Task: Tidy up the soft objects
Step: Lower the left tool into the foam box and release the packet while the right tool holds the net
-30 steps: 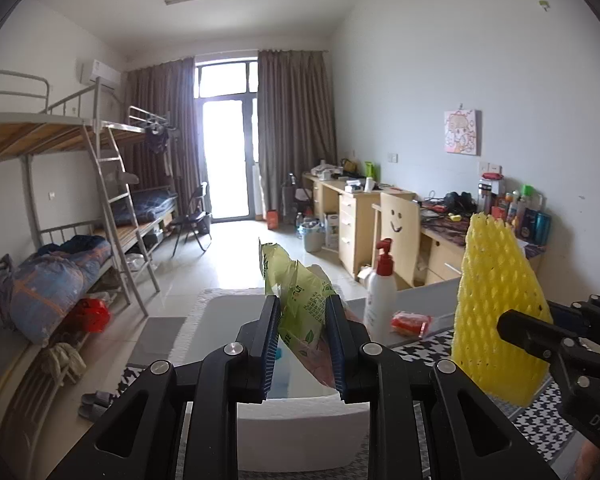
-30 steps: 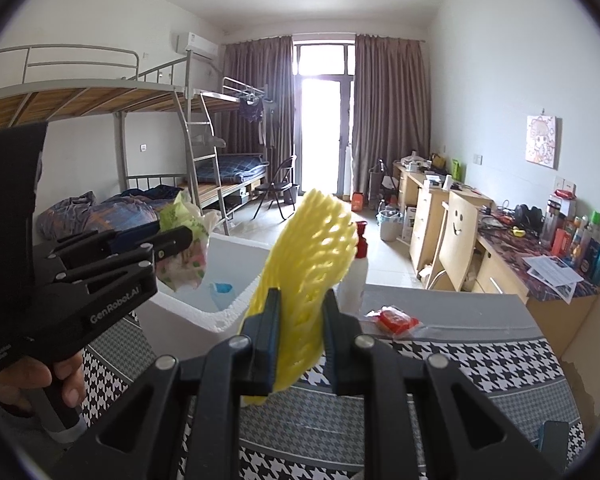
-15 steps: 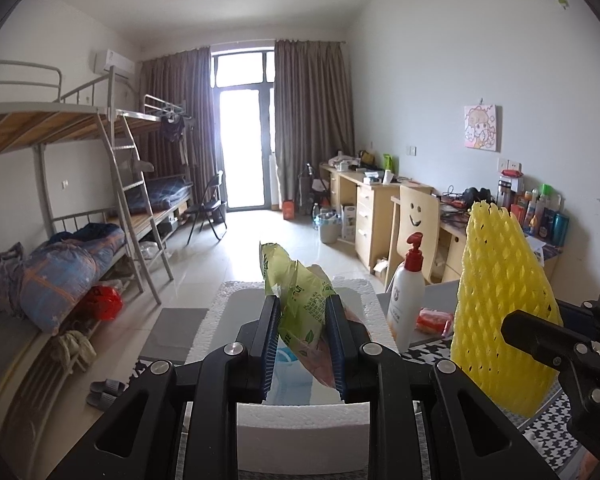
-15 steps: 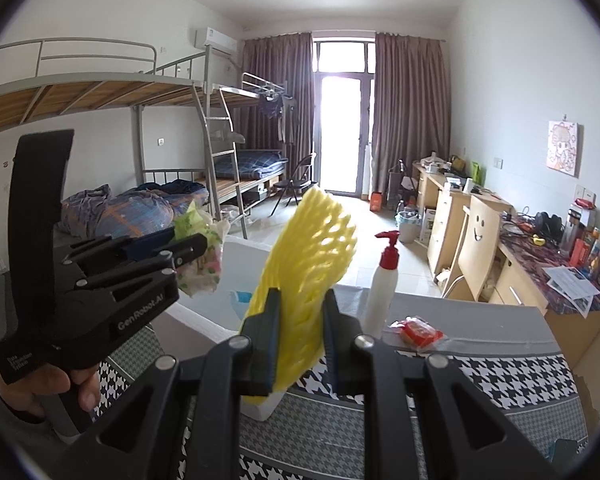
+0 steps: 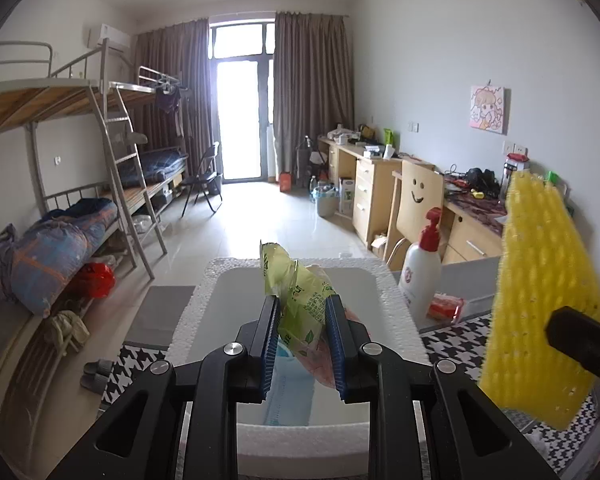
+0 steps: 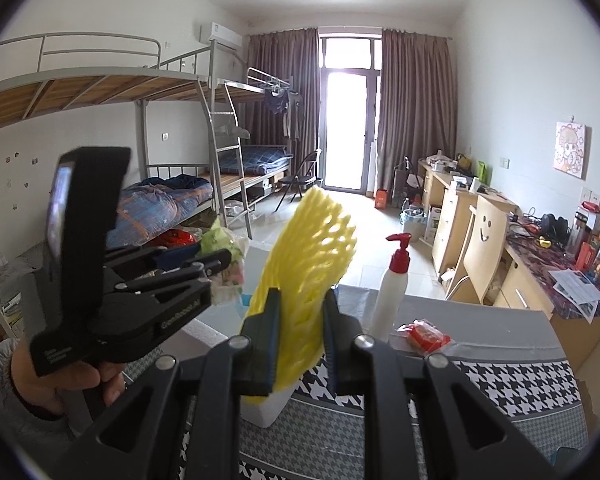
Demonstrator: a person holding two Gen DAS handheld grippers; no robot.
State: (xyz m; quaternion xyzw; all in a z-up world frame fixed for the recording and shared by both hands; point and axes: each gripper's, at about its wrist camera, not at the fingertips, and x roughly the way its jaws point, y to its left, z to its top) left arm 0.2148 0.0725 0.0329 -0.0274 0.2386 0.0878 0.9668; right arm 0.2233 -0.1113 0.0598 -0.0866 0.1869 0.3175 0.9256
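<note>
Low in the centre of the left wrist view, the white foam box (image 5: 300,276) fills the frame under us, on the houndstooth table (image 6: 500,372). Our right tool (image 6: 300,336) clamps the yellow foam net (image 6: 312,248), upright at the box's right side. Our left tool (image 5: 302,340) pinches the green tissue pack (image 5: 296,296) upright, directly above the box's hollow, so we judge the left hand nearer to dropping.

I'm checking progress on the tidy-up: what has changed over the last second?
The left gripper has carried its green packet forward and down, over the white foam box. Nothing was let go: the right gripper still pinches the yellow foam net, and the pump bottle hasn't moved.
</note>
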